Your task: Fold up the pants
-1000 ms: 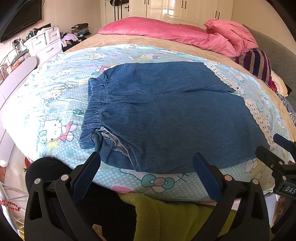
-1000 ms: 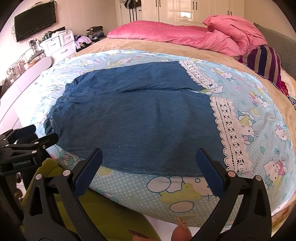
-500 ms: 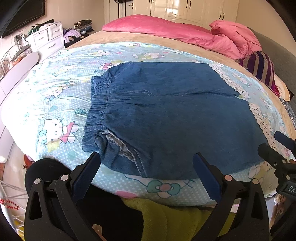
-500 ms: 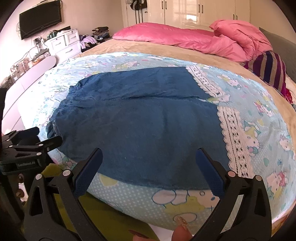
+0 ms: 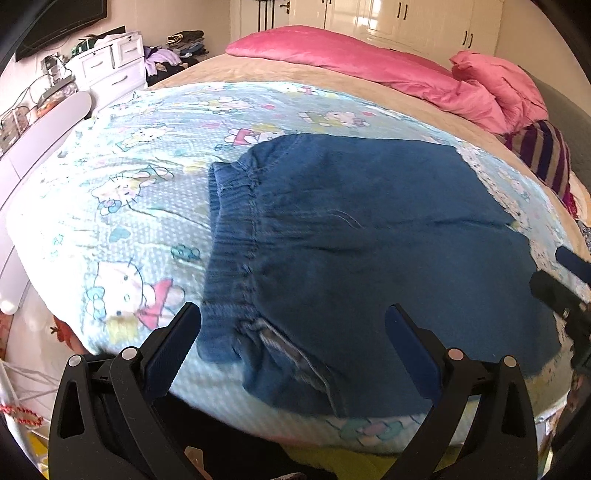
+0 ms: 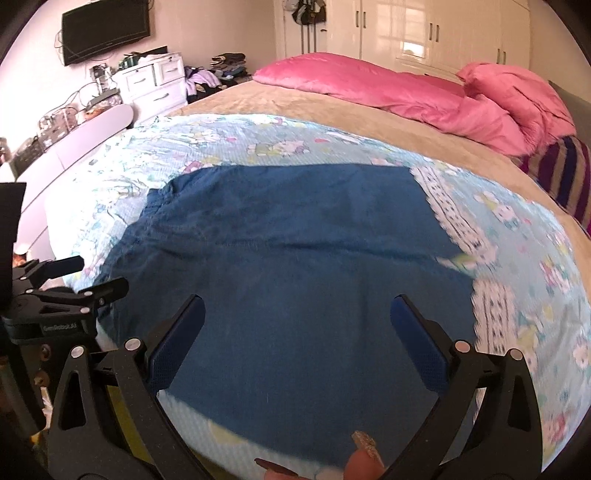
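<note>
Blue denim pants [image 5: 369, 236] lie flat on a light blue cartoon-print blanket [image 5: 129, 192] on the bed, waistband [image 5: 229, 236] to the left and white lace cuffs [image 6: 454, 225] to the right. My left gripper [image 5: 293, 332] is open and empty over the near waistband corner. My right gripper [image 6: 297, 325] is open and empty over the near leg. Each gripper also shows at the edge of the other's view: the right one in the left wrist view [image 5: 565, 291] and the left one in the right wrist view [image 6: 70, 291].
A pink duvet [image 5: 388, 74] and a striped pillow [image 5: 543, 155] lie at the head of the bed. A white dresser [image 5: 110, 66] and a wall TV [image 6: 105, 29] stand at the left. Yellow-green cloth [image 5: 332, 459] lies below the bed's near edge.
Both grippers have moved forward over the bed's near edge toward the pants, and the pants fill more of each view. Both stay open.
</note>
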`<state>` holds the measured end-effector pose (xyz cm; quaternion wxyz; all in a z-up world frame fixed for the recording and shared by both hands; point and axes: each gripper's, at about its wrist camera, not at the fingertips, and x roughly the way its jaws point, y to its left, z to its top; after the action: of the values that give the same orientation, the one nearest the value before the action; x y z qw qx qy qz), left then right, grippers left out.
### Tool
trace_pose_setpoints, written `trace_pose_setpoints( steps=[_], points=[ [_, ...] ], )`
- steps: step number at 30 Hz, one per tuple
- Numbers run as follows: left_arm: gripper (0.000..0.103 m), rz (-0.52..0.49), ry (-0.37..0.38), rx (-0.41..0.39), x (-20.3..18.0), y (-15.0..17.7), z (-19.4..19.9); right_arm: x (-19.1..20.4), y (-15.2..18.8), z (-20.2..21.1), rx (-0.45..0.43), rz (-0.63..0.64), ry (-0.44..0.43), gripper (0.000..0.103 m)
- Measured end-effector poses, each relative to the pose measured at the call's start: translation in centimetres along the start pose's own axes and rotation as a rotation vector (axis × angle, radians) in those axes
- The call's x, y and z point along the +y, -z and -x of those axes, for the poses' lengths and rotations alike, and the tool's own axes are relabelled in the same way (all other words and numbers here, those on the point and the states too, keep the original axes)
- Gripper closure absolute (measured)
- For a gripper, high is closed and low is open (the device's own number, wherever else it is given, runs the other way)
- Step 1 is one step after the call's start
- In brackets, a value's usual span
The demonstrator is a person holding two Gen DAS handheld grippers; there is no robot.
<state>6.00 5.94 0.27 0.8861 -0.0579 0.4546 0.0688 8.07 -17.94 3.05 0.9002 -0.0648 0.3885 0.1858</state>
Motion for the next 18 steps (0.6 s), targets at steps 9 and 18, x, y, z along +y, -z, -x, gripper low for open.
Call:
trace_pose_setpoints(
  steps=[9, 18],
  points=[
    [0.004, 0.069, -0.011, 0.027, 3.3, -3.8, -3.4, 0.3, -5.4, -4.2, -0.020, 0.108, -0.019, 0.008],
    [0.004, 0.137, -0.026, 0.039, 7.8, -8.0, -6.7, 1.8, -9.2, -10.2, 0.057, 0.235, -0.141, 0.008]
  ],
)
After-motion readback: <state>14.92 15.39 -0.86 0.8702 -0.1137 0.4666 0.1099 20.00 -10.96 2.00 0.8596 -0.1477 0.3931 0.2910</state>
